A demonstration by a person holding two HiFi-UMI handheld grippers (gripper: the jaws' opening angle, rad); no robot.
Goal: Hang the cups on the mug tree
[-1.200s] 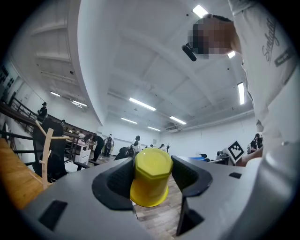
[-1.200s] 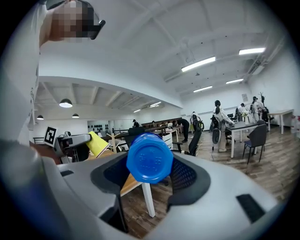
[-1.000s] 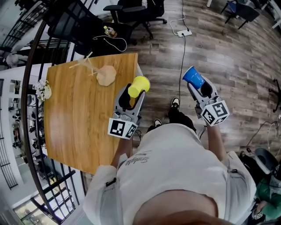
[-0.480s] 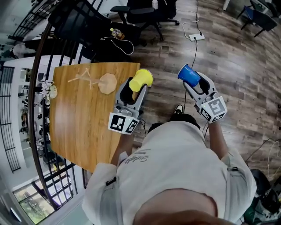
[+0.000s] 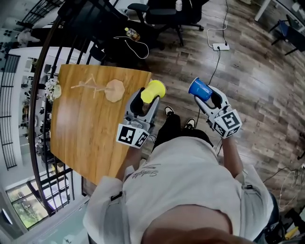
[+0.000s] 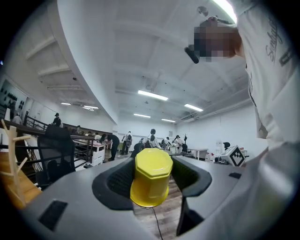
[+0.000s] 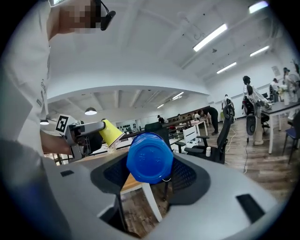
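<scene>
A person in a white shirt [image 5: 190, 186] stands at the corner of a wooden bench [image 5: 81, 128], a two-jaw tool in each hand and a cup in each tool. The left tool [image 5: 146, 99] is closed on a yellow cup [image 5: 153, 90], its dark pads pressing the cup's sides. It is held in the air at the bench's edge, just beside the round base of the wooden mug tree [image 5: 102, 88]. The right tool [image 5: 206, 96] grips a blue cup [image 5: 198, 89], its jaws spread fairly wide around the cup's body. That cup hangs over the wood-plank floor [image 5: 257, 81], farther from the mug tree than the yellow one and on the yellow cup's far side from it. The mug tree stands on the bench with its pegs bare; neither cup touches it. Beyond the mug tree, past the bench's far edge, dark office chairs [image 5: 162, 12] sit on the floor. A white power strip [image 5: 220, 46] trails its cable toward the person's feet.
</scene>
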